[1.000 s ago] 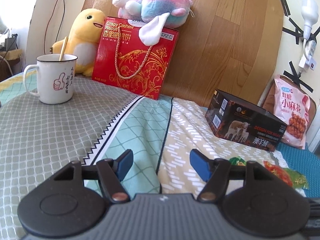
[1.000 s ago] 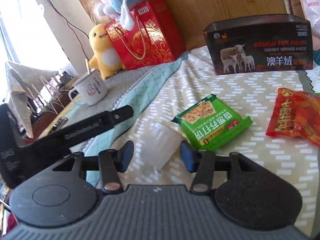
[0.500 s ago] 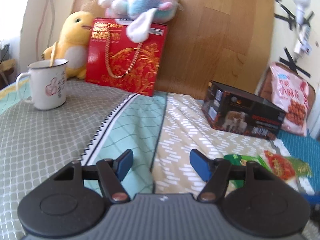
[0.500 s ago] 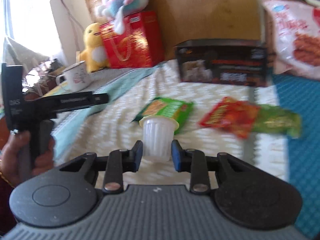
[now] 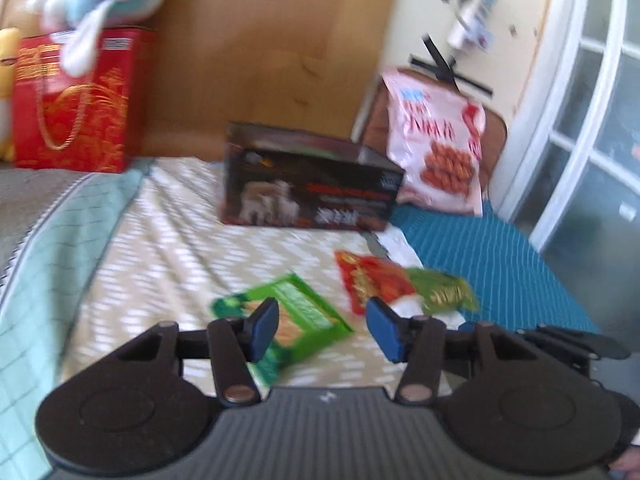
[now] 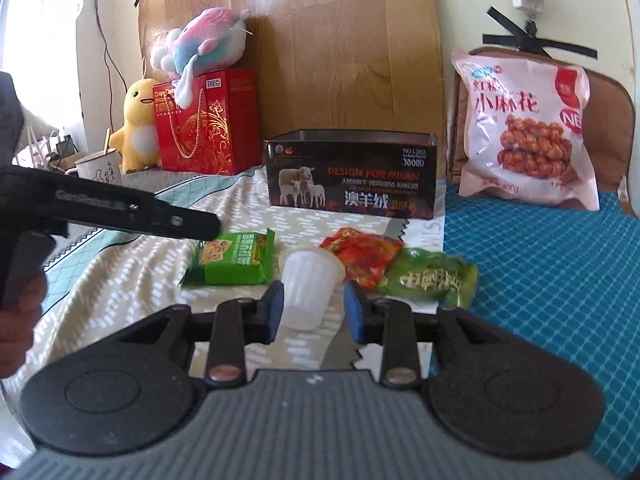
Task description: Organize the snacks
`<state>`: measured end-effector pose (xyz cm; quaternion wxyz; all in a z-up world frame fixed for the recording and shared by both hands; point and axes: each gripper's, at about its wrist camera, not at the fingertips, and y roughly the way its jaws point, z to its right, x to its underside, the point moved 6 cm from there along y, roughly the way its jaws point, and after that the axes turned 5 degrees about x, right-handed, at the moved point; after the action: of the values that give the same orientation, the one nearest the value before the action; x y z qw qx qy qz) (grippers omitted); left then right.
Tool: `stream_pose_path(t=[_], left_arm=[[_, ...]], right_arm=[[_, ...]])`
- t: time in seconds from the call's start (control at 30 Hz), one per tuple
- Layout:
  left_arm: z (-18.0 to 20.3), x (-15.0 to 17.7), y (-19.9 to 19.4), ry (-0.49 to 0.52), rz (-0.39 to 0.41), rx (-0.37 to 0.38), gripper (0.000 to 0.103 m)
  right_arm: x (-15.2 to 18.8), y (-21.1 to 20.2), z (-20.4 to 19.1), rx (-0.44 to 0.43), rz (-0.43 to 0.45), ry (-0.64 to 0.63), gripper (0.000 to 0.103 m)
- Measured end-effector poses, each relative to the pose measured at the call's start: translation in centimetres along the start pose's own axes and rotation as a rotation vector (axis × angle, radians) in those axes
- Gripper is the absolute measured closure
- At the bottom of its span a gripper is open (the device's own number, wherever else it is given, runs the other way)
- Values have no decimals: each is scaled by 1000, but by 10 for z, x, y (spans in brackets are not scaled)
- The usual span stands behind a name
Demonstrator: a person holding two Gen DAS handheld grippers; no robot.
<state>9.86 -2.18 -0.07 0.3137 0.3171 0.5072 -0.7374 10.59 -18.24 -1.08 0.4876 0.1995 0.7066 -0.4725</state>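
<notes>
My right gripper (image 6: 314, 312) holds a white ribbed jelly cup (image 6: 308, 286) between its blue pads, above the bedspread. Beyond it lie a green cracker packet (image 6: 230, 262), a red snack packet (image 6: 362, 252) and a green snack packet (image 6: 434, 278). The open black tin box (image 6: 352, 176) stands behind them. My left gripper (image 5: 322, 330) is open and empty, hovering over the green cracker packet (image 5: 296, 320), with the red packet (image 5: 372, 282) and the black box (image 5: 308, 184) ahead. The left gripper also shows at the left of the right wrist view (image 6: 120, 212).
A large pink snack bag (image 6: 524, 132) leans on a brown cushion at the back right. A red gift bag (image 6: 206, 122) with a plush toy on top, a yellow plush duck (image 6: 136, 124) and a white mug (image 6: 98, 166) stand at the back left. A wooden headboard is behind.
My right gripper closed on the jelly cup, lifted it and carried it towards the box. My left gripper swung right, from facing the mug and gift bag to over the snack packets.
</notes>
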Motion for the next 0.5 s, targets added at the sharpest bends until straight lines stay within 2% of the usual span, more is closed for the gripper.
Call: stream_pose_path(t=[0.13,0.27,0.4,0.5], left_arm=[[13,7,20,28,-41,-32,53],[21,12,23,96,-14,-117,51],[22,16,22,127,19,-156,50],[16,16,24,125,56,-201,44]], right_arm=[[10,-3,8,-10,-16,32,64],[17,0,19,-27,-27,71,58],[18,4,26,-70,-40,125,57],[18,6,30,-90,-50,153,57]])
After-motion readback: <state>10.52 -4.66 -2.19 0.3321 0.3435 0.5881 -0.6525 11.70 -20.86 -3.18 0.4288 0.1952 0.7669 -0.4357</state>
